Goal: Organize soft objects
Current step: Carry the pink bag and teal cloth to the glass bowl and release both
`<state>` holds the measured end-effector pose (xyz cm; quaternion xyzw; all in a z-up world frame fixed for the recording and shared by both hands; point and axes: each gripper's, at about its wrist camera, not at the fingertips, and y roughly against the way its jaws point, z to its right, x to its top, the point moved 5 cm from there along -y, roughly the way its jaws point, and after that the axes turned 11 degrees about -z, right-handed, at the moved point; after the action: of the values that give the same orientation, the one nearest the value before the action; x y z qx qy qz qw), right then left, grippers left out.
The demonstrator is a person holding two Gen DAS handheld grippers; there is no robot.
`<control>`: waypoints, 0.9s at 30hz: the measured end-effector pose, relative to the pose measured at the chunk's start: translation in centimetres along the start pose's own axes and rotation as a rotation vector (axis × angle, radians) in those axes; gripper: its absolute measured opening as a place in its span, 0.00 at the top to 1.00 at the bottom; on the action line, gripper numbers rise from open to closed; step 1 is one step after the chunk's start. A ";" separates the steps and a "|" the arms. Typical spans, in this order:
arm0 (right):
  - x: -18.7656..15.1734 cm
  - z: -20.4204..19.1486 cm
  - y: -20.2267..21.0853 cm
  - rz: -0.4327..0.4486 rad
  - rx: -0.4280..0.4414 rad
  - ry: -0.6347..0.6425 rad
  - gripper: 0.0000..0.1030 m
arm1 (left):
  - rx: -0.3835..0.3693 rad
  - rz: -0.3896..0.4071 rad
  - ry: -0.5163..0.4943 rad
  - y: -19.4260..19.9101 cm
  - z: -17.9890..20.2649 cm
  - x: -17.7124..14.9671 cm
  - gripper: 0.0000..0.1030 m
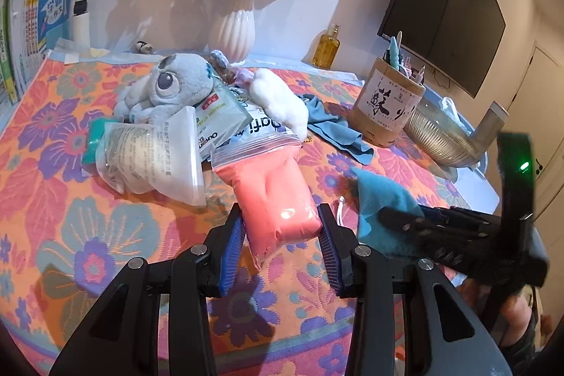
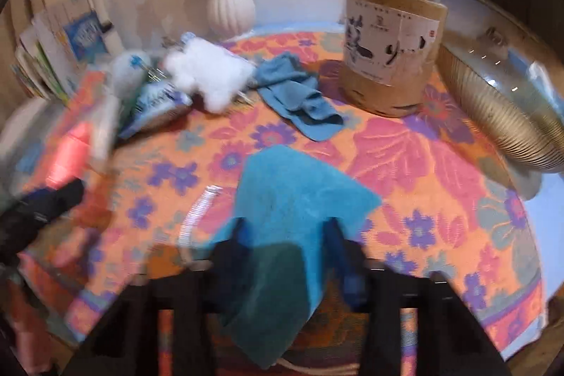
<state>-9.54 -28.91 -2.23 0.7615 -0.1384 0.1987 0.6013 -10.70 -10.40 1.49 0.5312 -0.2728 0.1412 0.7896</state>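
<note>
My left gripper (image 1: 280, 228) has its fingers closed on the near end of the pink putty bag (image 1: 273, 196), soft, slick plastic, likely to sag. My right gripper (image 2: 287, 245) fingers pinch the limp teal cloth (image 2: 292, 196) above the bench (image 2: 416, 164).

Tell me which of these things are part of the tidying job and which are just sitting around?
Job: pink bag between the left gripper fingers, teal cloth in the right gripper, plush toy, white stuffing.
Lying about: vase, pen holder, oil bottle.
</note>
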 end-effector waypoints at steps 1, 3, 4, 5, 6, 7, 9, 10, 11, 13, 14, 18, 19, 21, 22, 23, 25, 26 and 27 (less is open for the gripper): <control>0.1 0.1 0.3 0.010 0.040 -0.006 0.85 | -0.009 -0.001 0.001 0.0 0.1 0.1 0.64; 0.3 0.1 1.2 0.036 0.081 -0.010 0.88 | -0.016 0.000 -0.005 0.0 0.5 0.4 0.64; 0.4 0.3 1.7 0.052 0.086 -0.012 0.89 | -0.018 0.003 -0.013 0.1 0.9 0.7 0.64; 0.6 0.1 2.4 0.074 0.093 -0.015 0.89 | -0.020 0.006 -0.023 0.2 1.2 1.0 0.64; 0.9 0.3 3.3 0.106 0.105 -0.019 0.90 | -0.024 0.011 -0.035 0.4 1.7 1.5 0.64; 1.1 0.6 4.3 0.131 0.111 -0.023 0.90 | -0.029 0.019 -0.045 0.6 2.2 2.0 0.64; 1.9 1.7 6.9 0.196 0.098 -0.038 0.90 | -0.039 0.047 -0.080 1.5 3.8 3.8 0.64; 2.3 2.2 8.2 0.231 0.085 -0.047 0.90 | -0.042 0.064 -0.100 1.9 4.7 4.7 0.64; 2.8 3.1 9.8 0.268 0.075 -0.060 0.90 | -0.046 0.078 -0.116 2.2 5.4 5.4 0.64; 3.8 5.4 13.1 0.346 0.065 -0.100 0.90 | -0.066 0.114 -0.164 3.0 7.8 7.8 0.64; 4.2 6.4 14.3 0.378 0.054 -0.119 0.90 | -0.079 0.125 -0.187 3.3 9.0 8.9 0.64; 6.2 12.2 19.3 0.493 -0.066 -0.251 0.89 | -0.343 0.053 -0.232 2.5 15.1 14.7 0.64; 6.6 13.9 20.0 0.500 -0.121 -0.300 0.89 | -0.378 0.044 -0.237 2.2 16.4 15.9 0.64; 7.4 17.8 20.6 0.484 -0.211 -0.420 0.89 | -0.411 0.035 -0.267 1.3 19.2 18.1 0.64; 7.7 19.3 20.6 0.480 -0.206 -0.456 0.89 | -0.406 0.035 -0.289 0.6 20.9 19.1 0.64; 8.2 21.2 20.3 0.472 -0.180 -0.499 0.89 | -0.410 0.025 -0.301 0.1 22.1 19.6 0.64; 8.7 23.5 19.4 0.433 -0.183 -0.545 0.89 | -0.471 -0.054 -0.304 -2.2 25.0 20.2 0.64; 8.9 24.4 18.9 0.413 -0.203 -0.563 0.89 | -0.549 -0.129 -0.267 -4.0 26.1 20.2 0.64; 8.9 25.5 18.5 0.396 -0.248 -0.581 0.89 | -0.591 -0.169 -0.238 -5.1 26.8 20.1 0.64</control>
<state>-6.52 -57.81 12.86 0.6661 -0.4708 0.0683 0.5744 0.75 -38.27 16.98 0.3124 -0.3472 -0.0731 0.8812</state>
